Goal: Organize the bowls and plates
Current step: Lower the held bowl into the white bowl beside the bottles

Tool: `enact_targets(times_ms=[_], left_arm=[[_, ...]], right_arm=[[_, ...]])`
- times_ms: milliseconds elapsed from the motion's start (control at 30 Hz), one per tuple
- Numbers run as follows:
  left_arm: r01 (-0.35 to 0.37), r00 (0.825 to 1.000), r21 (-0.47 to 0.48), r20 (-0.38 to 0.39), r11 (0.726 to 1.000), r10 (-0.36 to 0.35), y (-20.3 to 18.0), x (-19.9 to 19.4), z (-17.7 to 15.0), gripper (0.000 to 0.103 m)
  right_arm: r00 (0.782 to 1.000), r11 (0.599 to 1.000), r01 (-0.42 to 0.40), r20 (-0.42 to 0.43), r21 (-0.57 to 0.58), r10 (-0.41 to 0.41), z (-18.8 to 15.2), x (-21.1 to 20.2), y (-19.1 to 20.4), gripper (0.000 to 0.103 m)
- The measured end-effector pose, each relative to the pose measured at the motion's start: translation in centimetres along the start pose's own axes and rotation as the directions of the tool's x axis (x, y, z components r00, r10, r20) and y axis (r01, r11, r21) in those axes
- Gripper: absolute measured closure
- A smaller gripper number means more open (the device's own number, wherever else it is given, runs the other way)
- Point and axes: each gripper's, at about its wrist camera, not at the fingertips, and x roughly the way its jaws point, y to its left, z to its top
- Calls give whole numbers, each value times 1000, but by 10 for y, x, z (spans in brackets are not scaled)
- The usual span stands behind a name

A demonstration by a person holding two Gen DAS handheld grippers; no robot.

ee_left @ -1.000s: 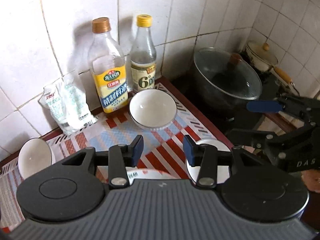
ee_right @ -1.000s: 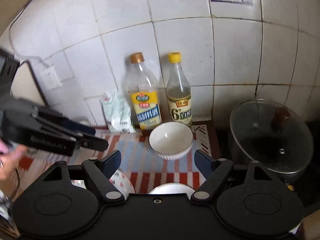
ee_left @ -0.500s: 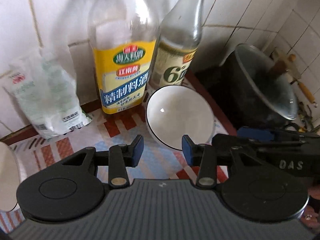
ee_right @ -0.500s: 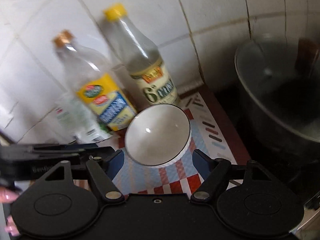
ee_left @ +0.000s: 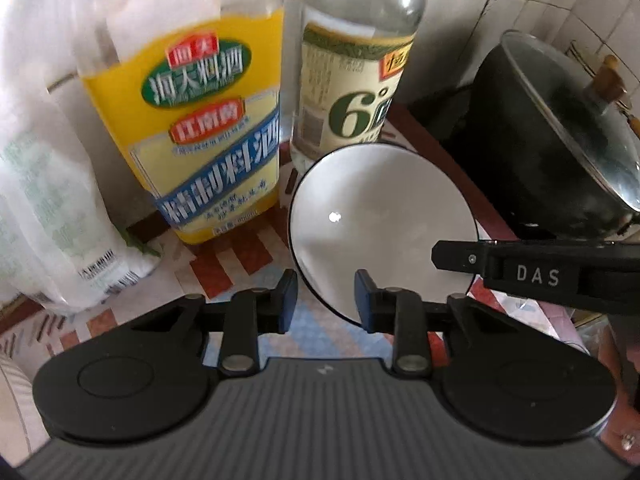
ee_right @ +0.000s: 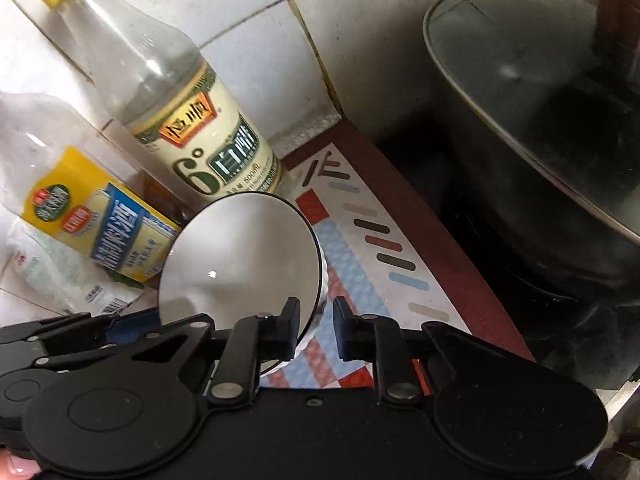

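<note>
White bowl (ee_left: 380,224), upright on the worktop mat before the two bottles: both grippers closing on its rim, left gripper (ee_left: 326,296) jaws straddling the near-left edge, right gripper (ee_right: 316,330) jaws nearly clamped across the right wall.

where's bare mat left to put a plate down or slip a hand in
Bare patterned mat runs between the white bowl and the dark lidded pot. A smaller patch lies before the cooking wine bottle, between plastic bag and bowl. Crowded along the tiled wall: bag, wine bottle, vinegar bottle.
</note>
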Motion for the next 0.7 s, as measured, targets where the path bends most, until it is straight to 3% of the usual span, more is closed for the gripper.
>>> enact_targets(times_ms=[67,133,300,700], left_arm=[[-29,1000,16,2,999,29,-2,3,-1,84],[-39,999,14,17,999,39,-3,4,-3,85],[-52,999,6,-6,999,52,-11,-9,-8,86],[-32,999,-15,26,999,32,-49,-106,-29,86]], right_arm=[[1000,1000,2,-10,2,-2,2,3,-2,81],[1000,1000,-9,-11,-8,8,3,7,-2,87],[1000,998,-17,-1,-53,16,0,-3,0,87],[999,994,-53,-11,-94,52,-15,-99,0,85]])
